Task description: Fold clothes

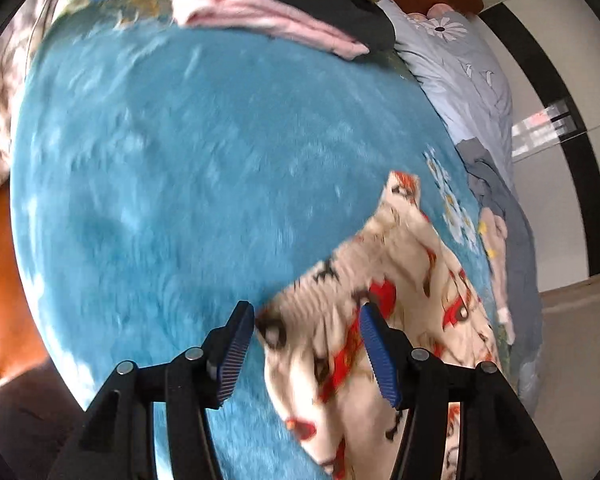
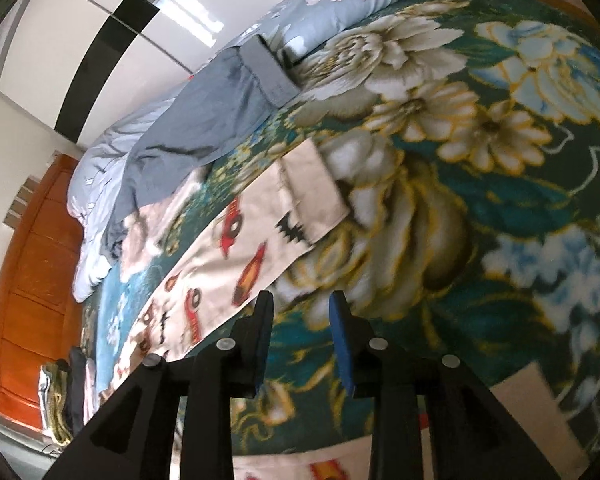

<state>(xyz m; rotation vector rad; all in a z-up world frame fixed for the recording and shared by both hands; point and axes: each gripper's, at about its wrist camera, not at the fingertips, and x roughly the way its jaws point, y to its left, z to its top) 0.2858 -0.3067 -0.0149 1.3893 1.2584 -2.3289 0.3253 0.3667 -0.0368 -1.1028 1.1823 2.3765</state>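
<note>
I'm holding the left gripper (image 1: 306, 344) w/ jaws wide, gripping nothing, over the edge of the cream patterned garment (image 1: 384, 304). The garment is lying flat on the blue blanket (image 1: 180, 184) covering the bed. Right gripper (image 2: 300, 340): jaws apart, empty, hovering just beside the garment's leg over the blanket's floral part (image 2: 480, 184). Folded clothes (image 1: 260, 12) are sitting at the blanket's far edge.

White walls (image 2: 32, 128), black vertical band (image 1: 556, 92), orange wooden furniture (image 2: 36, 280), floral-blanketed bed (image 2: 500, 168)
</note>
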